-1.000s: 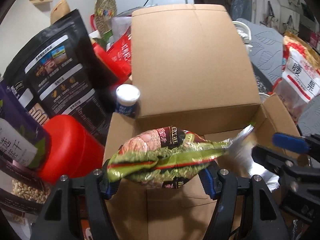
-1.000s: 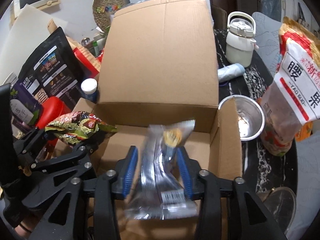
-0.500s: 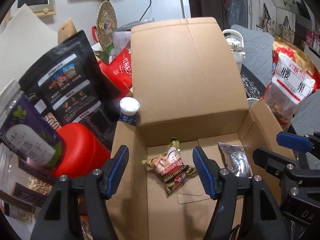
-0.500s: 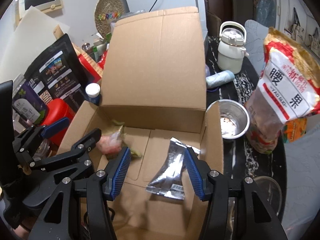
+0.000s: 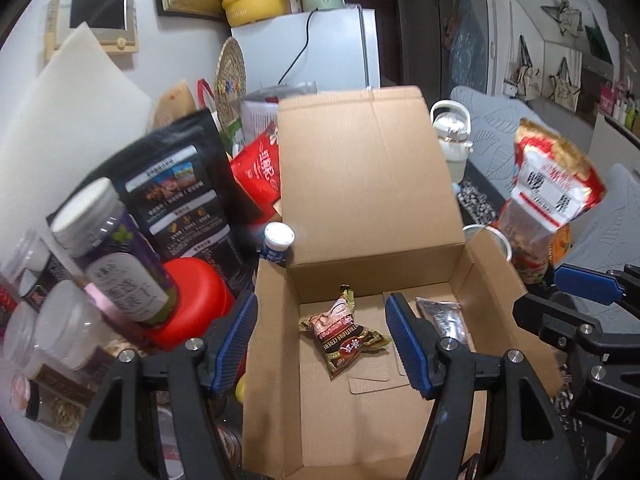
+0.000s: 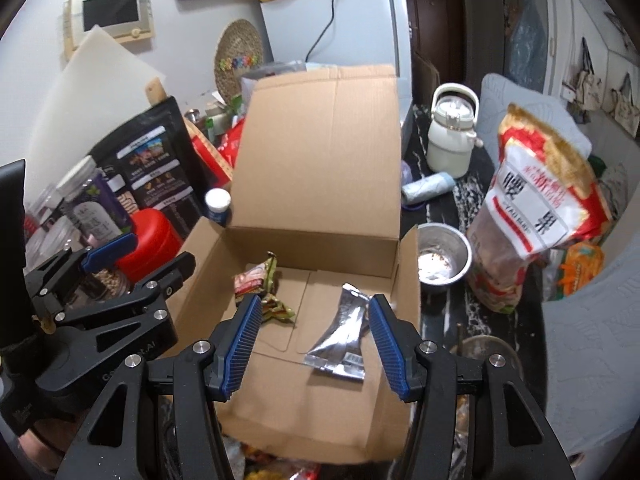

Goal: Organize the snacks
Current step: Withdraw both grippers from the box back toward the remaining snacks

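Both snack packets (image 5: 345, 334) lie in box (image 5: 272, 344); grippers (image 6: 316, 338) empty

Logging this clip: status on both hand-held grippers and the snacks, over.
Left hand-held gripper open, empty. Right hand-held gripper open, empty. Green snack packet and silver packet lying apart on the cardboard box floor. Nothing in the way.
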Demonstrator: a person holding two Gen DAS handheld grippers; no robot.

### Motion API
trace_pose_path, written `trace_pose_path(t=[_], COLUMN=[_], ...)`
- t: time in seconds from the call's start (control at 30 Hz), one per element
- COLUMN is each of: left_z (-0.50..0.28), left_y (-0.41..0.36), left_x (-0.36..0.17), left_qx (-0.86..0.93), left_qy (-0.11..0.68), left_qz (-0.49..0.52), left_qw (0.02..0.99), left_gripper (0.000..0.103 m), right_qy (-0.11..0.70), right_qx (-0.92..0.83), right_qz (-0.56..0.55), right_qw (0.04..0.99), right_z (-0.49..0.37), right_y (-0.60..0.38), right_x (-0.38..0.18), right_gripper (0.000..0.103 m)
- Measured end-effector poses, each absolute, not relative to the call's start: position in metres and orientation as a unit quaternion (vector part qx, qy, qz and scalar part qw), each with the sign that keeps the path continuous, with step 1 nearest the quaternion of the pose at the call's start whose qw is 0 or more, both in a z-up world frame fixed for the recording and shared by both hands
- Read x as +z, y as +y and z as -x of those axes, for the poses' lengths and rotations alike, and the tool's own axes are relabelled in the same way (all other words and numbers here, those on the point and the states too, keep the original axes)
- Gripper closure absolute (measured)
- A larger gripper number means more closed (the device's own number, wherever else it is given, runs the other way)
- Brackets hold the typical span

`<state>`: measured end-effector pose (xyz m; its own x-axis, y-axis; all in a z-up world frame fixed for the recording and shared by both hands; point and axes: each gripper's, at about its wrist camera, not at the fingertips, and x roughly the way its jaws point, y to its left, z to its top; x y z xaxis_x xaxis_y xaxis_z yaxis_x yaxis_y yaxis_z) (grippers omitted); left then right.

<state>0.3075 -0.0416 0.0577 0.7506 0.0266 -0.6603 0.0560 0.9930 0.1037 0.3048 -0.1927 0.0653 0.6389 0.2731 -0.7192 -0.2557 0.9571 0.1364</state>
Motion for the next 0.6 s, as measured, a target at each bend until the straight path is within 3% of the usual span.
trace_pose_path(t=[0.5,0.6], left_z=[-0.222,-0.203], left_y=[-0.034,-0.033], left_x=[0.127,0.137], left_qx=[-0.039,-0.042], left_qy=[0.287,0.273], left_qz=[-0.045,-0.049], left_qw=[0.956,0.96], left_gripper=[0.037,0.037], right_qy=[0.31,0.292], right_qx=[0.159,0.165], right_qz=[0.019,0.021], right_qw=[0.937,0.942], right_z=[-0.219,-0.2], right_y=[-0.198,-0.2], right_x=[0.131,0.139], right_gripper=[0.041,0.034])
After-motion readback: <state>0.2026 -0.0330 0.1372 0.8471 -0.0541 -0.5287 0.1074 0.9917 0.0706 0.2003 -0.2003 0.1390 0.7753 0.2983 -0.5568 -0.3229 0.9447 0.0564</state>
